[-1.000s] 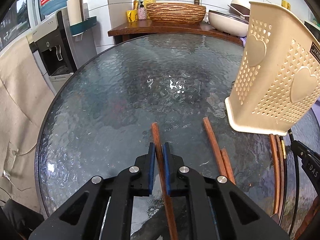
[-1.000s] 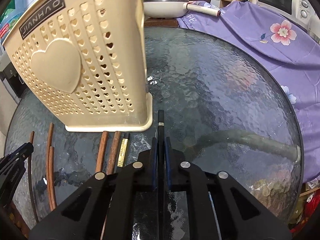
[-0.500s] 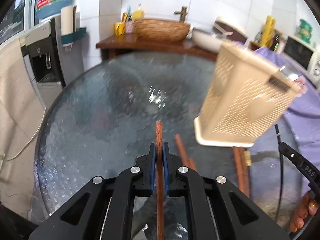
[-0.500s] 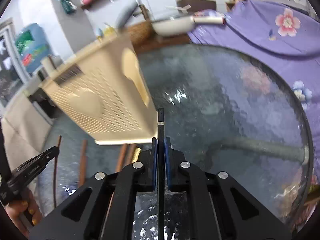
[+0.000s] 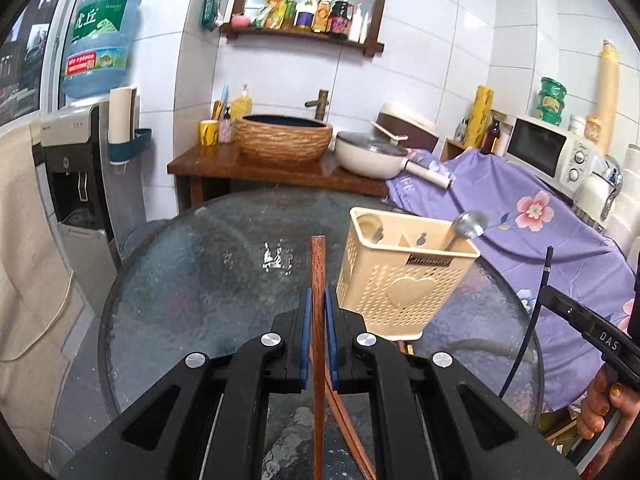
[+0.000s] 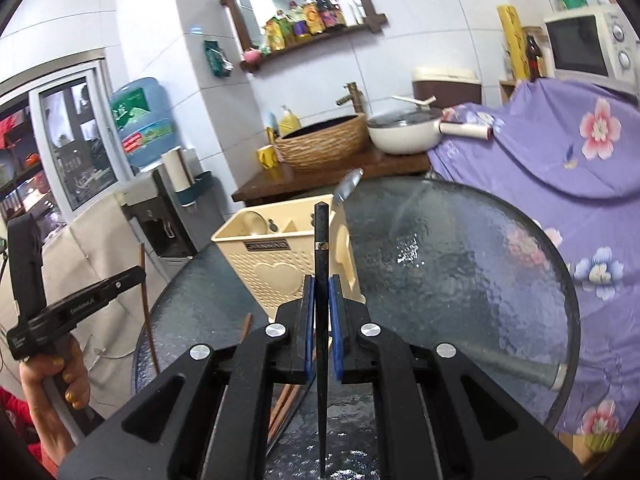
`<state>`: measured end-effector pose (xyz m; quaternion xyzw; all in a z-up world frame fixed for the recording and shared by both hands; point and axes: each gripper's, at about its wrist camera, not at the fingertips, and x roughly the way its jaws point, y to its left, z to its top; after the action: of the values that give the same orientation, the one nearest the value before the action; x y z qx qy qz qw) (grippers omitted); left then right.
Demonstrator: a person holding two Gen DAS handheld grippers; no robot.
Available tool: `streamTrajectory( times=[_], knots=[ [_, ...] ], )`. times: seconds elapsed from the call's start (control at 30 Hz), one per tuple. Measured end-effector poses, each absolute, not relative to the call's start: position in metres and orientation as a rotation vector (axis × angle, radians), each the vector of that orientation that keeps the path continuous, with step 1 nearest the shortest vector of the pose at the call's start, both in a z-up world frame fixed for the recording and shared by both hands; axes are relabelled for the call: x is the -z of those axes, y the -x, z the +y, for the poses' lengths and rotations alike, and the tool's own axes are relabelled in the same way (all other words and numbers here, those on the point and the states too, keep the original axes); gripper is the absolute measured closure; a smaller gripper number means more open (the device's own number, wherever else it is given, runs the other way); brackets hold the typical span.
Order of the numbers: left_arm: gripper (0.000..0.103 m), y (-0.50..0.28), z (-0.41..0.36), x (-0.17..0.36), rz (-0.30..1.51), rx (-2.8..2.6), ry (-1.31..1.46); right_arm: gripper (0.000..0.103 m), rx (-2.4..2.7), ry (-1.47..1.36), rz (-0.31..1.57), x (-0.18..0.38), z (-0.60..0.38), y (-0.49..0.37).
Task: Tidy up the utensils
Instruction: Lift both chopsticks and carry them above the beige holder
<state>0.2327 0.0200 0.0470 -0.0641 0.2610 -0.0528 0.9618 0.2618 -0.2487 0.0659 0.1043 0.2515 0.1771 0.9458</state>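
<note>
Wood, left wrist view: a brown wooden chopstick [image 5: 318, 280] stood clamped in the left gripper [image 5: 317, 312], pads pinching its shaft, tip raised clear of the glass table [image 5: 200, 280], likely for dropping in end-first.
Holder: the beige utensil holder [image 5: 400, 280] stood at 2 o'clock from that tip, upright, a metal spoon [image 5: 466, 226] already inside.
Loose chopsticks [image 5: 348, 432]: lying on the glass at 6 o'clock, unsorted.
Right wrist view: the right gripper [image 6: 321, 308] pinched a black chopstick [image 6: 321, 248], pointing toward 12 o'clock, overlapping the holder's rim [image 6: 272, 216] in view; contact could not be told.
</note>
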Motion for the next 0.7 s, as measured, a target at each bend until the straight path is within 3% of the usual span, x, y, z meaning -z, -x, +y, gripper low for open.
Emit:
streamTrajectory(
  times=[0.7],
  knots=[
    [0.096,-0.225,0.009,-0.105,0.410,0.187,0.096,0.095,-0.468,-0.172,0.452,-0.125,-0.230,-0.266]
  ],
)
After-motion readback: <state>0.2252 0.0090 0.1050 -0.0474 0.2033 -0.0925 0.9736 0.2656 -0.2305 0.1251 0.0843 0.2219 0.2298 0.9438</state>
